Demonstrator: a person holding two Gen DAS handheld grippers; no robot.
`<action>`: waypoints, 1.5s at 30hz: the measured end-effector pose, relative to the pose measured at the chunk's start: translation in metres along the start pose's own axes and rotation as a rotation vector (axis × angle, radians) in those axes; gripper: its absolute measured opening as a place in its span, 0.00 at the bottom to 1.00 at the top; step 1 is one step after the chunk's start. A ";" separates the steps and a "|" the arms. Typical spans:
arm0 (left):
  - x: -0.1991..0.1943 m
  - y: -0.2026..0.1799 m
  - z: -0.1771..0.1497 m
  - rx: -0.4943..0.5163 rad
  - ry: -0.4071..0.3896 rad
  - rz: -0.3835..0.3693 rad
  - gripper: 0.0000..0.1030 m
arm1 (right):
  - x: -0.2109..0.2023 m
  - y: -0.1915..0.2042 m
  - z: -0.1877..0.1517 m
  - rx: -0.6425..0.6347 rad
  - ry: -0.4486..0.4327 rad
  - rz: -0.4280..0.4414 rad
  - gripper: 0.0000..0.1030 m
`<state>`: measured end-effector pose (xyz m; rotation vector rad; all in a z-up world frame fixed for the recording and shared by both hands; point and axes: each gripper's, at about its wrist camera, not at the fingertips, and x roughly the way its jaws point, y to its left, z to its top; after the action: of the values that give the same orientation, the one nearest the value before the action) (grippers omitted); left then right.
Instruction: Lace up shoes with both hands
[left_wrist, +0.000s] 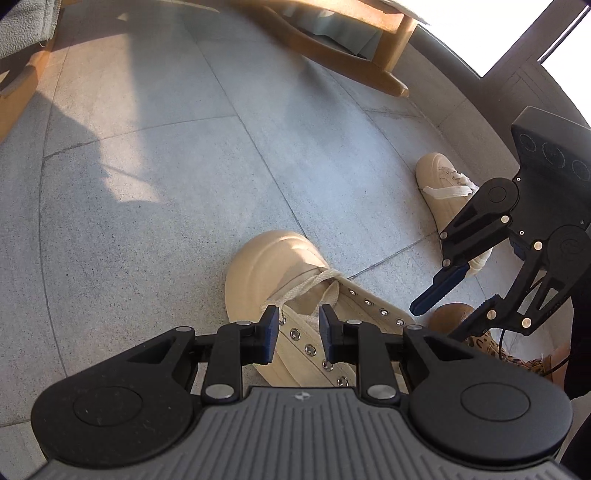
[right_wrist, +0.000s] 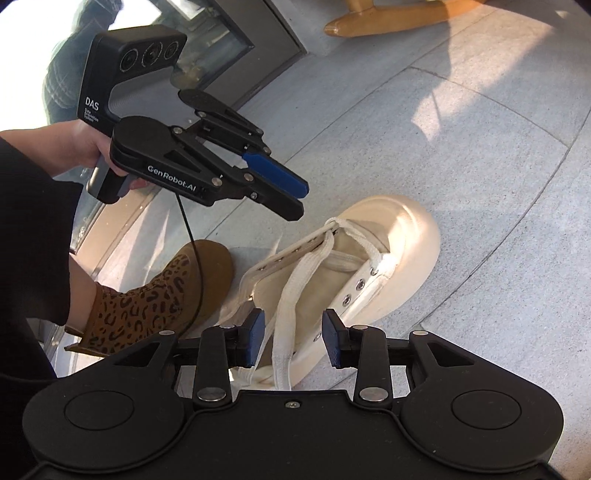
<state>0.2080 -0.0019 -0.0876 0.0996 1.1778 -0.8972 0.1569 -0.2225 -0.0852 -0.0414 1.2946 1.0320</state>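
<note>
Right wrist view: right gripper (right_wrist: 293, 338) jaws spread around the loose lace (right_wrist: 291, 295); left gripper (left_wrist: 298, 334) jaws spread above the cream shoe (left_wrist: 280, 269).

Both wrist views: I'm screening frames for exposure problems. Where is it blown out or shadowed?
Left wrist view: top-right window blown out, broad shadows across floor tiles, sun patch on cream shoe. Right wrist view: top-left glass washed white, shoe toe brightly sunlit.
</note>
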 end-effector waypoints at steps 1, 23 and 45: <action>-0.001 -0.005 -0.002 0.015 -0.002 0.010 0.28 | 0.004 0.005 -0.006 -0.022 0.036 -0.008 0.33; -0.003 -0.043 -0.002 0.240 0.013 -0.037 0.28 | -0.037 0.011 0.024 -0.091 -0.154 -0.168 0.00; -0.012 -0.024 -0.004 0.193 0.025 0.022 0.28 | -0.046 0.013 0.060 -0.127 -0.199 -0.350 0.34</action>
<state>0.1881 -0.0091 -0.0707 0.2805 1.1088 -0.9907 0.1983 -0.2094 -0.0215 -0.2475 0.9965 0.7939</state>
